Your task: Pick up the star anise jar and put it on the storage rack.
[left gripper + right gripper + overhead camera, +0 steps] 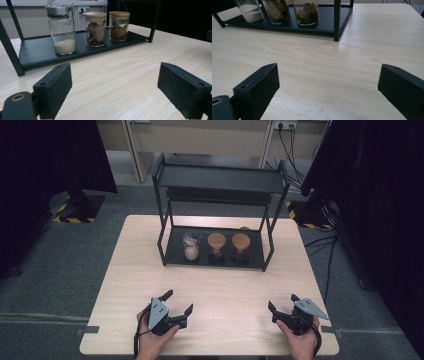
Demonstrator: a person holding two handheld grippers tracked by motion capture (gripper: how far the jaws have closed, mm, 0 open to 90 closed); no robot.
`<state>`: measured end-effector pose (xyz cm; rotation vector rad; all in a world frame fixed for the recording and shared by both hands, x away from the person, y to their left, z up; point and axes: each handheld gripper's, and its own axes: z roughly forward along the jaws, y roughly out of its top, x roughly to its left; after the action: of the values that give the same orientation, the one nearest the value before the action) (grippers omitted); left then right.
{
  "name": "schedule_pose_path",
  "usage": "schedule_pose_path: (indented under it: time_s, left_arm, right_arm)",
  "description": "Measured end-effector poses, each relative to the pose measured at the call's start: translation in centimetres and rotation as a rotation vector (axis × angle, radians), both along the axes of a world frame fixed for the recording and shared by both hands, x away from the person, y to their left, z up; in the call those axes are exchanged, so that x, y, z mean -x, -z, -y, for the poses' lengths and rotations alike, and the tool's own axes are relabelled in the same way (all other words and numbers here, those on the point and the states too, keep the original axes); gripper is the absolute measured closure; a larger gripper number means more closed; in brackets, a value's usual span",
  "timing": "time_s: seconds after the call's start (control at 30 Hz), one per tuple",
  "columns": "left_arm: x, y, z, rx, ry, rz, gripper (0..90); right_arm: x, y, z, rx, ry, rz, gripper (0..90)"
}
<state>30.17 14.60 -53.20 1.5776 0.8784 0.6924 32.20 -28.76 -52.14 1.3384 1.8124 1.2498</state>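
A black two-tier metal rack stands at the back middle of the light wooden table. On its lower shelf stand three glass jars: a metal-capped jar of white powder at the left, then two wood-lidded jars of brown spices, the middle jar and the right jar. My left gripper rests open near the table's front left, empty. My right gripper sits open at the front right, empty too.
The rack's upper shelf is bare. Black curtains or dark panels flank the table on both sides. Cables trail over the grey floor at the right. Wide bare tabletop lies between the grippers and the rack.
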Motion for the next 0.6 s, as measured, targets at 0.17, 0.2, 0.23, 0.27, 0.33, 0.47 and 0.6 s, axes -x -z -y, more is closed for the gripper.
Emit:
schedule_pose_path:
  time_s: [0.17, 0.2, 0.23, 0.27, 0.33, 0.47, 0.6]
  left_arm:
    - [0.00, 0.00, 0.00, 0.000, 0.000, 0.000, 12.0]
    - [0.00, 0.00, 0.00, 0.000, 0.000, 0.000, 12.0]
    - [0.00, 0.00, 0.00, -0.001, 0.001, 0.000, 12.0]
    - [0.00, 0.00, 0.00, 0.000, 0.001, 0.000, 12.1]
    - [0.00, 0.00, -0.01, 0.000, 0.001, 0.000, 12.0]
    - [0.01, 0.00, -0.01, 0.001, 0.001, 0.001, 12.0]
    - [0.01, 0.00, -0.01, 0.001, 0.001, 0.001, 12.0]
  right_arm:
    - [0.04, 0.03, 0.03, -0.002, 0.002, 0.004, 4.2]
    - [0.05, 0.03, 0.04, -0.003, 0.002, 0.004, 4.2]
    - [0.05, 0.03, 0.04, -0.003, 0.002, 0.004, 4.3]
    - [0.04, 0.03, 0.04, -0.003, 0.002, 0.003, 4.2]
    - [0.05, 0.03, 0.02, -0.002, 0.002, 0.003, 4.3]
    - [0.07, 0.03, 0.05, -0.003, 0.002, 0.003, 4.4]
    - [0.06, 0.03, 0.08, -0.007, 0.002, 0.001, 4.4]
